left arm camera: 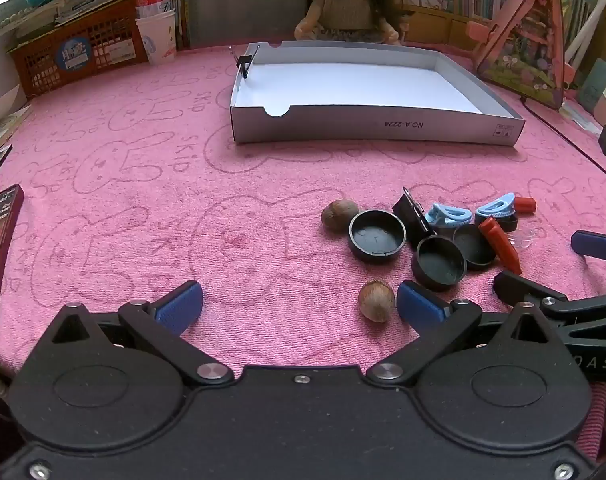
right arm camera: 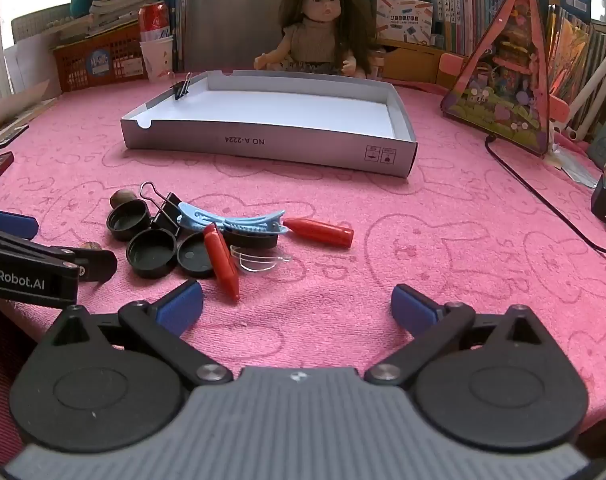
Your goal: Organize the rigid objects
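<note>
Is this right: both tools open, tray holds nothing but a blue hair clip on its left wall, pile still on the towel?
Not quite. The thing on the tray left wall is a black binder clip, seen in the right wrist view; the blue hair clip lies in the pile on the towel. Left tool and right tool are both open.

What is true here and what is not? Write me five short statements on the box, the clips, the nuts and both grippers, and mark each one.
1. The box holds one binder clip at its left wall. True.
2. The left gripper grips a nut. False: it is open, and the nut lies on the cloth beside its right finger.
3. The blue hair clip lies in the pile, outside the box. True.
4. The right gripper is shut on a red piece. False: it is open and empty.
5. Both nuts are in the box. False: the second nut also lies on the cloth.
</note>
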Demonstrator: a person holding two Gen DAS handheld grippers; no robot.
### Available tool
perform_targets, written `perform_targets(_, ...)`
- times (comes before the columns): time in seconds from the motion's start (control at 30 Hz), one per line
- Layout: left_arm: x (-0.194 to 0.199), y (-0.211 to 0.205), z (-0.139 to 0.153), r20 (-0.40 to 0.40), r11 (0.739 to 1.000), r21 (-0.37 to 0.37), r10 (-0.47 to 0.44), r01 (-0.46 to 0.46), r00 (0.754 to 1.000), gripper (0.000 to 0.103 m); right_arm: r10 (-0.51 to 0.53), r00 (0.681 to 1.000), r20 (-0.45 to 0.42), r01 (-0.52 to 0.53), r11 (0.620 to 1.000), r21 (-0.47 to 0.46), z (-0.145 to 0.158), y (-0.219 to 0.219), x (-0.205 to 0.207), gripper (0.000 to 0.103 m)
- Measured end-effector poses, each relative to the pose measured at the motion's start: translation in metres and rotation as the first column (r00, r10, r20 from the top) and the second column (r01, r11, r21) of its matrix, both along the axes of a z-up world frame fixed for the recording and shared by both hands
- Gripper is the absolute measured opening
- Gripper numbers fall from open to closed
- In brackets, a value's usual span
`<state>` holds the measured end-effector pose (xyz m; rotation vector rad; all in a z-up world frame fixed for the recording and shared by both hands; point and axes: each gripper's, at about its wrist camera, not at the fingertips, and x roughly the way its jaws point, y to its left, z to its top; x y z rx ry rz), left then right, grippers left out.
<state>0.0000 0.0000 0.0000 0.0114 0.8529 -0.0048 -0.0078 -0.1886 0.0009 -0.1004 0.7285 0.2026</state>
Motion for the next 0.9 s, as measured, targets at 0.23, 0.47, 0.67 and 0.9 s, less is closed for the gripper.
perform_targets(0.23,0.0,0.0,0.0,0.001,1.0,0.0,0.0,0.0,1.0,0.103,0.0,1.0,-0.001,0.0,1.0,0.001,-0.0003,0.0001,0.0005,0.103)
perform_targets(0.47,0.0,0.0,0.0,0.001,1.0,0.0,0.0,0.0,1.0,0.103,0.0,1.0,-0.004,0.0,1.0,-0.001,-0.0001,0.0004,0.001,0.103)
perform_targets(0.67,-0.0001,0.0,0.0,0.0,1.0,0.0,0.0,0.0,1.0,0.103,0.0,1.0,-0.004,0.0,1.0,-0.001,-0.0004,0.0003,0.0,0.103)
perform_targets(0.9,0.0001,-0.0003,0.0001,-0.002,1.0,0.0,0.006,-0.006,1.0,0.103,0.001,1.0,0.01,-0.001,1.0,0.002,-0.0026,0.0023,-0.0023,0.103)
